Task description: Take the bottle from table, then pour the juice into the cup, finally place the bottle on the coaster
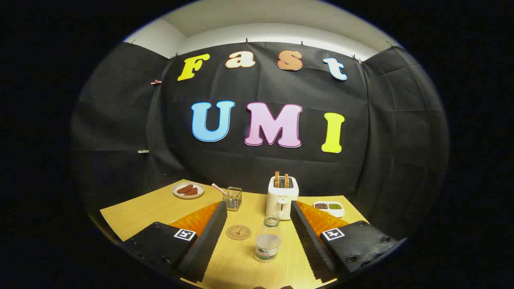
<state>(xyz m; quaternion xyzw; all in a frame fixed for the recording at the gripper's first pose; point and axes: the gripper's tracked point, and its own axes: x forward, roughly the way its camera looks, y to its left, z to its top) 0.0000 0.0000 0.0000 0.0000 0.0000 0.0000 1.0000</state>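
- On the wooden table [152, 212], between the two fingers of the gripper [257, 208]: clear bottle [268, 240], upright, cap off, some liquid in lower part, label band near its base.
- Gripper wide open; fingers spread to either side of bottle, neither touching it. Bottle sits nearer the right finger than the left, w/ clear gaps both sides.
- Round coaster [238, 232] flat on table, just left of bottle & slightly beyond it, also between the fingers.
- Glass cup [233, 198] in a wire holder w/ a straw leaning out, beyond the left fingertip.
- White toaster [282, 197] beyond bottle, two toast slices sticking up from slots.
- Plate [188, 190] w/ reddish-brown pieces at far left of table, well apart from bottle.
- Small white divided tray [329, 208] w/ dark bits in one compartment, green in other, beyond the right finger.
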